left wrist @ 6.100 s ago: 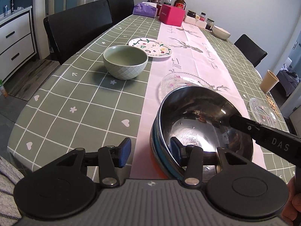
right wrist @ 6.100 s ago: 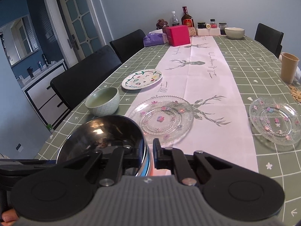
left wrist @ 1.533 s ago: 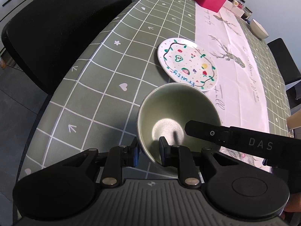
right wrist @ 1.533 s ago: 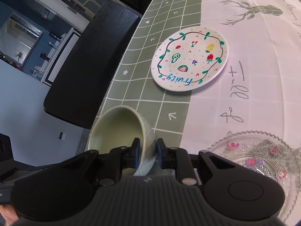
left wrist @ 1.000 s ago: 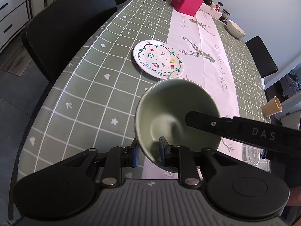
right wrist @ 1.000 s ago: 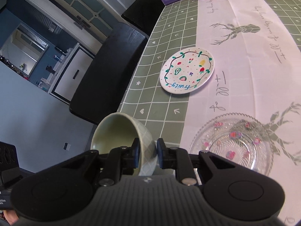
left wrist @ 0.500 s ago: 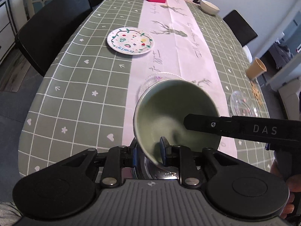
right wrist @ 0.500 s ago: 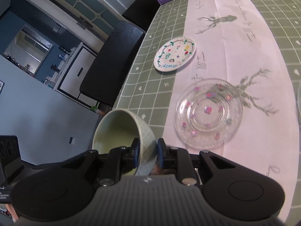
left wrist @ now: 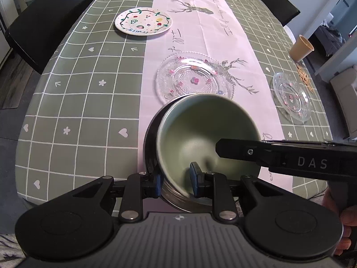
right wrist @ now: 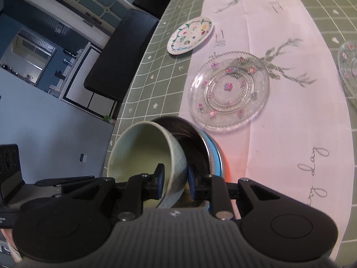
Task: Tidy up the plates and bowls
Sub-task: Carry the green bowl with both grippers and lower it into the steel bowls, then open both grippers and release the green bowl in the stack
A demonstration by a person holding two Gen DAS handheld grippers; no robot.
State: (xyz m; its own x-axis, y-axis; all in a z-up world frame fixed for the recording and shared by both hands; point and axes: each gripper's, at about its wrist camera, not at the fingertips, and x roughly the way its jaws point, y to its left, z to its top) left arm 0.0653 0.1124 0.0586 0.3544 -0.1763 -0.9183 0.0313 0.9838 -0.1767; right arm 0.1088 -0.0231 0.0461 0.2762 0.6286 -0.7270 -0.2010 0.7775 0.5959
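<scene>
Green bowl over steel bowl, glass plate just beyond.

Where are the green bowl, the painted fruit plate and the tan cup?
green bowl (left wrist: pixel 196 138), left wrist view, inner wall.
painted fruit plate (left wrist: pixel 144 21), left wrist view, centre.
tan cup (left wrist: pixel 301 48), left wrist view, side.

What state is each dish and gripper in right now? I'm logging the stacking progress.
green bowl: tilted, gripped at its rim from both sides, over the steel bowl
steel bowl: upright, nested in a blue bowl
left gripper: shut on the green bowl's rim
right gripper: shut on the green bowl's rim
large glass plate: flat, empty
small glass plate: flat, empty
fruit-pattern plate: flat, empty
</scene>
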